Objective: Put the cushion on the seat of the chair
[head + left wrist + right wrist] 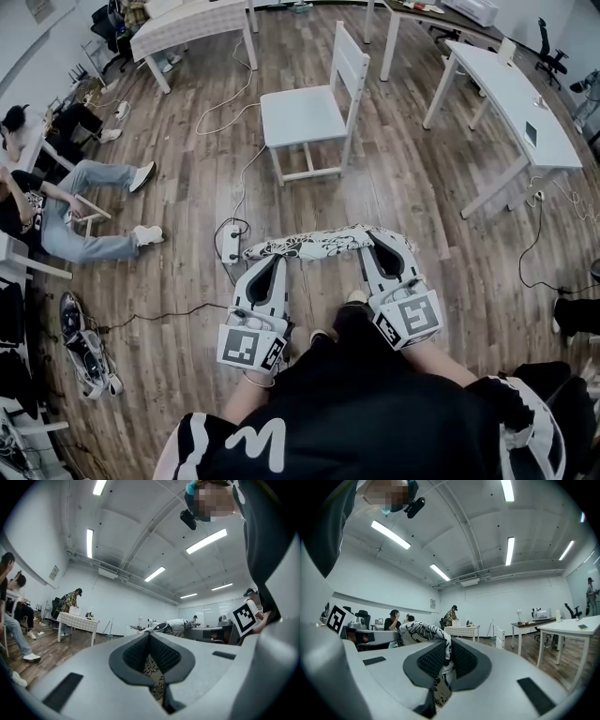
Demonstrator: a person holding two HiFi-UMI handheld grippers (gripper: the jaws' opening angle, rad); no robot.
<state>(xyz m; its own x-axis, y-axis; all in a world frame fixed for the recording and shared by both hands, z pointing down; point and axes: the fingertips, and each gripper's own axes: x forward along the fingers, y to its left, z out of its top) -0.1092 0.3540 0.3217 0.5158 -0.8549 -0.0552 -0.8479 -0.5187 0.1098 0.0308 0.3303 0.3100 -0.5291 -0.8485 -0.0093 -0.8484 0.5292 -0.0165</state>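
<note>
Your left gripper (269,261) and right gripper (380,242) hold the cushion (319,245) up, fingers (430,663) clamped on it. The chair (302,114) stands far off.

The cushion (319,244) is black-and-white floral, the chair (302,114) white.

The cushion (323,244) is soft matt cloth printed with a black floral pattern on cream. Its surface is creased and slack along its length. In both gripper views the weave is too fine to make out.

The chair (309,112) has a smooth white painted finish with low sheen on the seat. What lies beneath the paint cannot be confirmed.

The floor (187,216) is brown wood-grain planking, smooth, with a faint satin sheen.

The left gripper (272,258) and right gripper (380,239) have pale grey moulded plastic shells, smooth and matt. Their pads (166,656) are dark, rubber-like, finely cross-ribbed and matt. The marker cubes (251,345) have flat matt black-and-white faces.

The tables (511,94) have smooth white tops.
</note>
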